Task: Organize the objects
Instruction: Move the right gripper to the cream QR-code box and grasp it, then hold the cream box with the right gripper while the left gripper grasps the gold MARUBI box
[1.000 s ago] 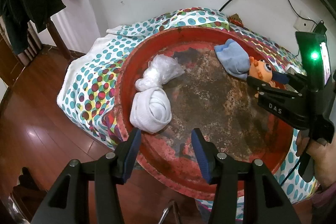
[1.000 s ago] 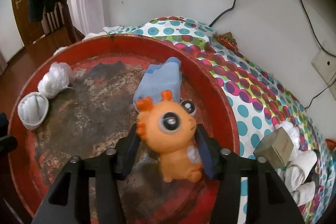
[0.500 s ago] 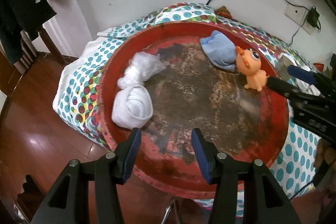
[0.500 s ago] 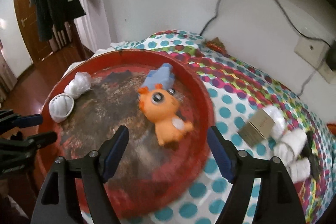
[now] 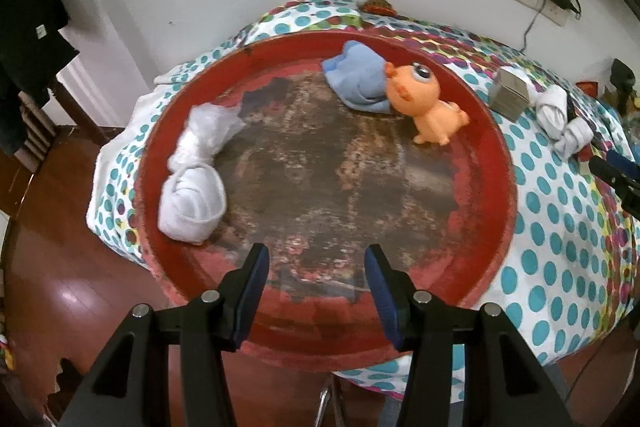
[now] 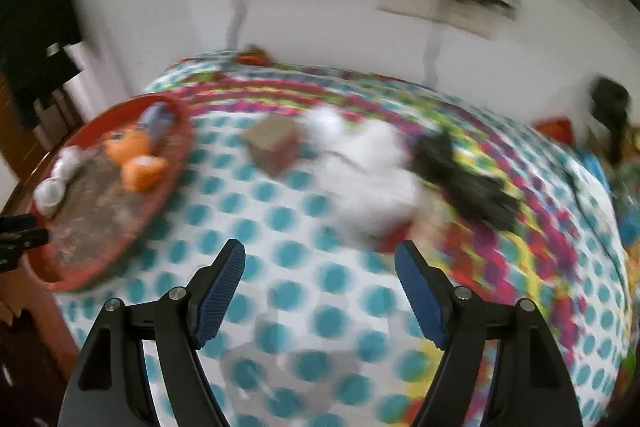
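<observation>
The orange toy figure (image 5: pixel 424 99) is found standing free at about two o'clock inside the round red tray (image 5: pixel 502 195), touching a folded blue cloth (image 5: pixel 354 83); a rolled white sock (image 5: pixel 192 203) and a crumpled clear plastic bag (image 5: pixel 210 127) lie at nine to ten o'clock. This grouping is judged deliberate: sorted items are gathered in the tray, while a small cardboard box (image 6: pixel 274 143), white socks (image 6: pixel 368 171) and a dark item, too blurred to identify, remain loose on the polka-dot cloth (image 6: pixel 320 279) covering the desk. The left gripper (image 5: pixel 318 279) is held at the tray's six o'clock rim, fingers spread and empty, apparently in reserve. The right gripper (image 6: pixel 320 291) is seen with fingers parted wide and nothing between them, aimed at the loose pile, presumably for the next pickup. A second earlier the toy was pinched in the right gripper over the tray; it has since been released and the gripper has swung away over the cloth. The left gripper has drifted only slightly.
</observation>
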Motion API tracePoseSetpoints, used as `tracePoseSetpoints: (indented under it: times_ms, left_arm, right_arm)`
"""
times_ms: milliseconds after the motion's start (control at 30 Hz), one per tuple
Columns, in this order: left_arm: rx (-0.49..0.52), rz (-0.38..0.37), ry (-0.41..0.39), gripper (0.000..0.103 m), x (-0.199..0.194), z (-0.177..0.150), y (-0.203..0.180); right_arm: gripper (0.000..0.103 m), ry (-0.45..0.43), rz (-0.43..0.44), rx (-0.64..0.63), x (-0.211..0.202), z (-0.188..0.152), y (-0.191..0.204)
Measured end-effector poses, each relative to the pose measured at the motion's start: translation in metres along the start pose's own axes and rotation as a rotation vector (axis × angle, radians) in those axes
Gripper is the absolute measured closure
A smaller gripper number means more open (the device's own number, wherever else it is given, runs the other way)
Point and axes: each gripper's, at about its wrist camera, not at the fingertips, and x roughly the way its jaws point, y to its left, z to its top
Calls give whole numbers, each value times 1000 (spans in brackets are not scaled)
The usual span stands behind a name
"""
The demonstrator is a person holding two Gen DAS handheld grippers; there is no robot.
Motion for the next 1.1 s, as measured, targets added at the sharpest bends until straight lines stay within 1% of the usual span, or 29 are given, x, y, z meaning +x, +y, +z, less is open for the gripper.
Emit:
tracePoseSetpoints:
  times_ms: [133,200,233,333,400,433,467,500,600,667,700,733,767,867,933,967,1100]
  left_arm:
    - [28,-21,-6,52,-2,-1,-14]
    - [49,-28,-8,52,-3,-2,-21]
    - [61,-33,-5,52,-2,-2,-25]
    - [93,-35,4,52,1,-5,-36]
    - [111,-33,12,52,4,-6,-42]
    - [120,-31,18,52,6,-7,-45]
    - [128,-31,26,52,8,-9,-47]
    - [133,-30,32,52,10,-10,-49]
    - [142,-17,29,52,11,-11,-51]
    - [140,-28,27,52,10,-11,-51]
    - [138,-37,26,52,9,-10,-51]
    - [137,-39,24,52,8,-10,-51]
    - [140,-35,19,52,7,-10,-51]
    - [148,-29,20,52,8,-10,-53]
    - [149,-22,18,52,8,-11,-54]
    - [152,-21,16,52,8,-11,-55]
    - [148,-19,-6,52,1,-8,-54]
  right_arm:
    - [28,28,-39,51,8,-14,-36]
    - [34,40,-51,50,15,-18,-45]
    - [34,44,-61,48,19,-19,-46]
    - [34,41,-51,40,27,-20,-45]
    - [35,39,-78,14,35,-19,-39]
    - [38,42,-89,1,39,-18,-37]
    - [45,46,-99,-6,43,-17,-35]
    - [47,45,-101,-2,47,-16,-35]
    - [48,40,-117,10,55,-12,-39]
    - [51,29,-125,13,57,-11,-43]
    - [57,30,-125,16,58,-10,-46]
    - [60,27,-127,21,58,-9,-50]
    - [61,24,-130,27,59,-9,-54]
    - [62,20,-119,58,58,-12,-69]
    - [63,18,-82,84,56,-15,-79]
    - [64,18,-82,95,55,-16,-83]
    - [71,12,-47,111,52,-19,-94]
